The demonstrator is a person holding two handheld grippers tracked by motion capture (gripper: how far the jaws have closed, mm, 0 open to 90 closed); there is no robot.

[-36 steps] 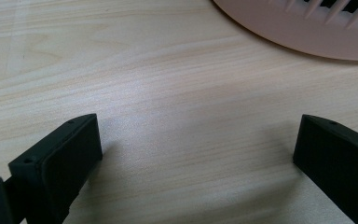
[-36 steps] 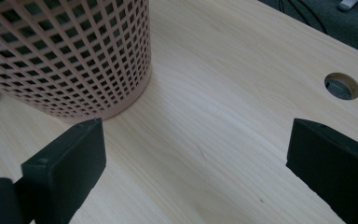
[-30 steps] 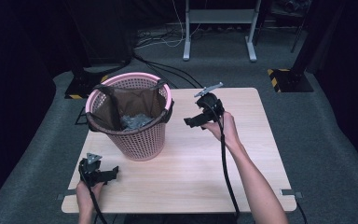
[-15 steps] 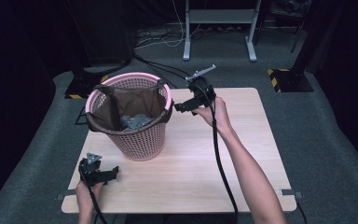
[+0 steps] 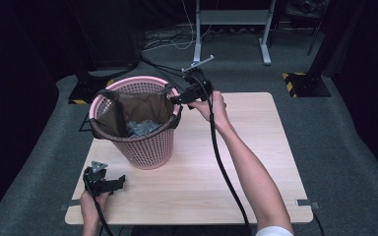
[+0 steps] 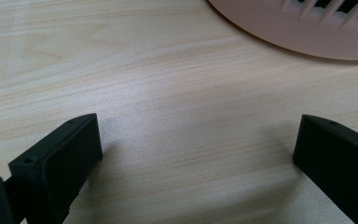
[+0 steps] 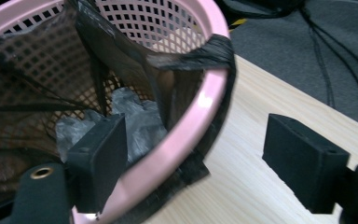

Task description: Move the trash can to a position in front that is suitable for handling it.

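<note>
At the lower left of the high view, my left tongs (image 5: 119, 181) rest on the tabletop (image 5: 256, 162), open and empty. Up in the middle stands the pink basket (image 5: 147, 147) with its dark bag (image 5: 142, 105). My right tongs (image 5: 177, 100) straddle its rim, closing but not yet pinching.

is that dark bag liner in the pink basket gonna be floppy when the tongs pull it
Probably floppy: the bag liner drapes in wrinkled folds over the pink basket rim. Likely light and thin, since the lattice shows through it. The basket may shift or tip if tugged.
</note>
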